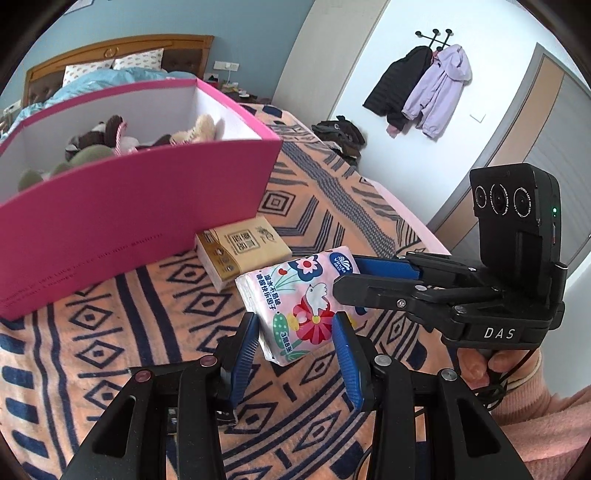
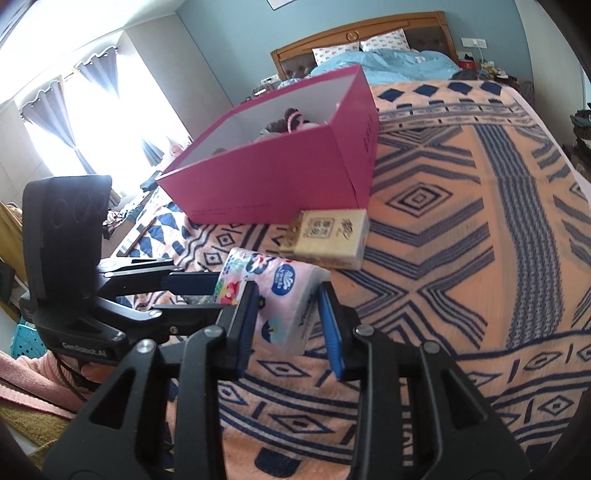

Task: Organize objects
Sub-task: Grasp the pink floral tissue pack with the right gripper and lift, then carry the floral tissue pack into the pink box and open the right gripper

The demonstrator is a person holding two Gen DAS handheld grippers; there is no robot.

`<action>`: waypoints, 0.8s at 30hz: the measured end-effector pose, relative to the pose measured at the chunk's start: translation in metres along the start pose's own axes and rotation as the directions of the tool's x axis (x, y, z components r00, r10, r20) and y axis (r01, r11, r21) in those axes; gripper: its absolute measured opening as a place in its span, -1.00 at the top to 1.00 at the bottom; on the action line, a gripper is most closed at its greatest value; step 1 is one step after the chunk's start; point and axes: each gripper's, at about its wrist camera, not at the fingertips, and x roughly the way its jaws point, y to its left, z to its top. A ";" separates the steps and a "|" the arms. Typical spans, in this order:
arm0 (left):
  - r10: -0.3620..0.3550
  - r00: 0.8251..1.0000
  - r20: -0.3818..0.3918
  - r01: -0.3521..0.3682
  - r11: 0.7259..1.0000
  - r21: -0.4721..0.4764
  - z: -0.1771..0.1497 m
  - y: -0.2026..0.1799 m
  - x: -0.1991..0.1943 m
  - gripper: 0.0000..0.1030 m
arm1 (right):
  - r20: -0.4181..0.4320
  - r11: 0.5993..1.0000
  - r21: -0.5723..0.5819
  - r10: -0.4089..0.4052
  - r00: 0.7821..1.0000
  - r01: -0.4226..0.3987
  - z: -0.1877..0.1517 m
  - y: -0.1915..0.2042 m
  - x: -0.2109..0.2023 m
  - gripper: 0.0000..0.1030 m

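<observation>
A pink floral tissue pack (image 1: pixel 303 299) is held above the bed between both grippers; it also shows in the right wrist view (image 2: pixel 275 295). My left gripper (image 1: pixel 297 325) has its blue fingers on both sides of the pack's near end. My right gripper (image 2: pixel 286 299) grips the pack's other end, and its fingers (image 1: pixel 384 267) reach in from the right in the left wrist view. A tan tissue pack (image 1: pixel 242 253) lies on the blanket against the pink box (image 1: pixel 140 206), which holds plush toys (image 1: pixel 110 136).
The patterned orange and navy blanket (image 2: pixel 461 221) covers the bed. Pillows and a blue quilt lie by the wooden headboard (image 2: pixel 369 29). Coats (image 1: pixel 424 85) hang on the wall right of the bed. A window with curtains (image 2: pixel 74 110) is on the left.
</observation>
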 end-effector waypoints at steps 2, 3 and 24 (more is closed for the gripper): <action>0.011 1.000 0.012 -0.011 1.000 0.005 0.001 0.000 -0.004 0.21 | 0.006 1.000 -0.006 0.003 1.000 -0.003 0.003 0.003 0.000 0.30; 0.014 1.000 0.015 -0.014 1.000 0.006 0.001 0.000 -0.005 0.21 | 0.009 1.000 -0.010 0.005 1.000 -0.004 0.004 0.004 0.000 0.30; 0.056 0.993 0.107 -0.058 0.998 0.015 0.022 0.006 -0.032 0.21 | 0.072 0.996 -0.088 0.014 0.997 -0.007 0.041 0.024 -0.003 0.30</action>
